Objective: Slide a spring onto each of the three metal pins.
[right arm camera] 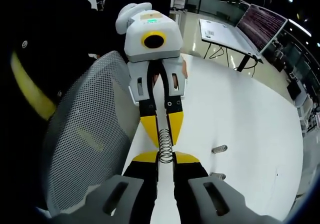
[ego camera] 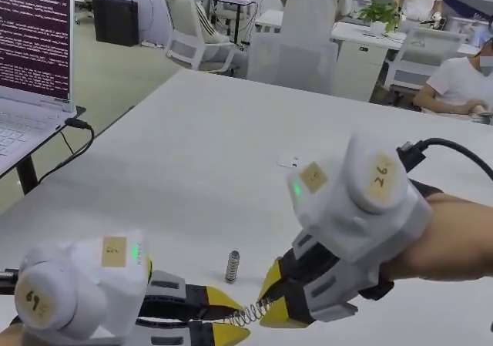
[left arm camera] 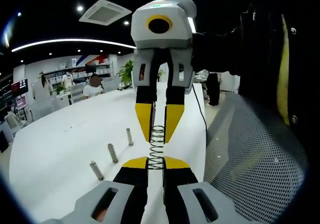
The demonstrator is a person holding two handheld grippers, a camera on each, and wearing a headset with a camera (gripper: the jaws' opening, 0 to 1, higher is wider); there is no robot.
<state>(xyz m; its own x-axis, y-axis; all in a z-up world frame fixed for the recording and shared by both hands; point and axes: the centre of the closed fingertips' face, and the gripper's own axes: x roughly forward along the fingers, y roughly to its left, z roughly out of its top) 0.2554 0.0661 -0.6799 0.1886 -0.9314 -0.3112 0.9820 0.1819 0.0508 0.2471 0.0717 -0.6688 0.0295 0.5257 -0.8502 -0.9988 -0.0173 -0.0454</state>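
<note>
Spring (left arm camera: 157,146) stretches between left gripper (left arm camera: 156,163) and right gripper (right arm camera: 165,158), each clamping one end.

Background of the work area. A white table (ego camera: 192,153) spanned the head view, bearing one small white item (ego camera: 290,162) near its middle. At the left, an open laptop (ego camera: 31,61) showed purple lines of text, with a black cable (ego camera: 81,142) plugged into its side and looping down. Beyond the far edge stood a white office chair (ego camera: 192,34), a potted plant (ego camera: 379,12), a standing person (ego camera: 312,7) and a seated person (ego camera: 462,84). In the left gripper view, a grey mesh chair back (left arm camera: 250,154) lay beside the table, under a square ceiling vent (left arm camera: 104,12) and a curved light strip (left arm camera: 70,42).
</note>
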